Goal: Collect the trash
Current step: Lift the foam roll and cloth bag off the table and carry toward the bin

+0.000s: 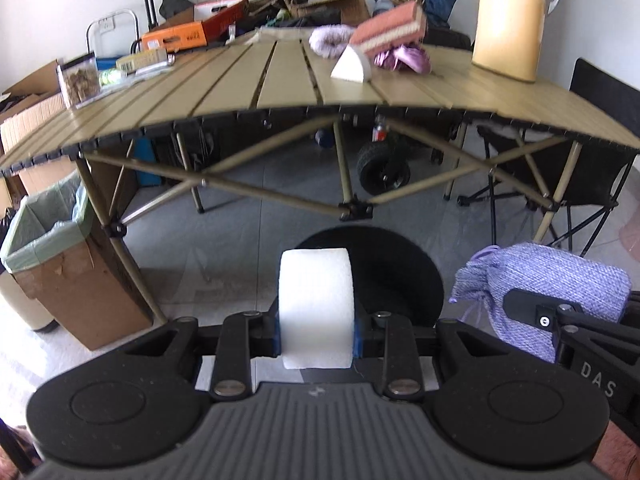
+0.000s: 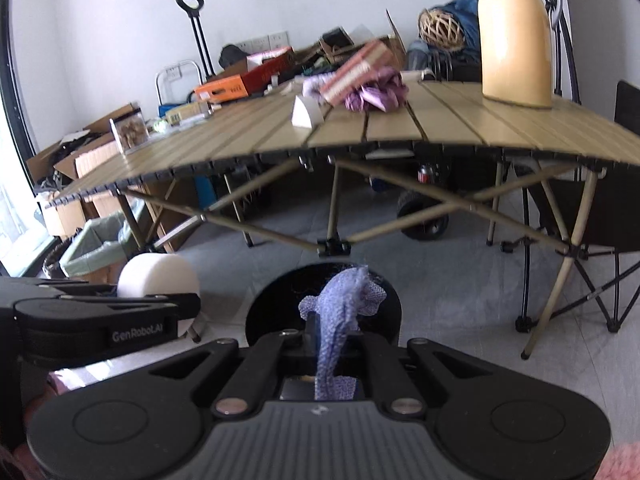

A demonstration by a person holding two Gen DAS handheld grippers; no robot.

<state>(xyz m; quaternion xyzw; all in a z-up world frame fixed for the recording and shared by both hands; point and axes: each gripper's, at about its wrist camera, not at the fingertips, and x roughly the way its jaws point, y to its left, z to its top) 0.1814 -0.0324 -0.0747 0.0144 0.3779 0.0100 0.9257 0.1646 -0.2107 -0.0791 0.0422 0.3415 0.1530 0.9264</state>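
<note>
Holding a white foam piece point(image 1: 316, 304) tight in my left gripper point(image 1: 316, 338), I pinch a purple cloth bag point(image 2: 340, 320) in my right gripper point(image 2: 334, 344). Both hang over the black round bin point(image 1: 384, 276), below the table point(image 1: 280, 88).

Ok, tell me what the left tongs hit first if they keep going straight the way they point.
Probably the round black object just beyond the white foam piece that the left tongs hold; depth is unclear, so it could be the floor.

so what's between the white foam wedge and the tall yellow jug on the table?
Left wrist view: a pink box resting on crumpled purple wrapping, between foam wedge and jug.
</note>
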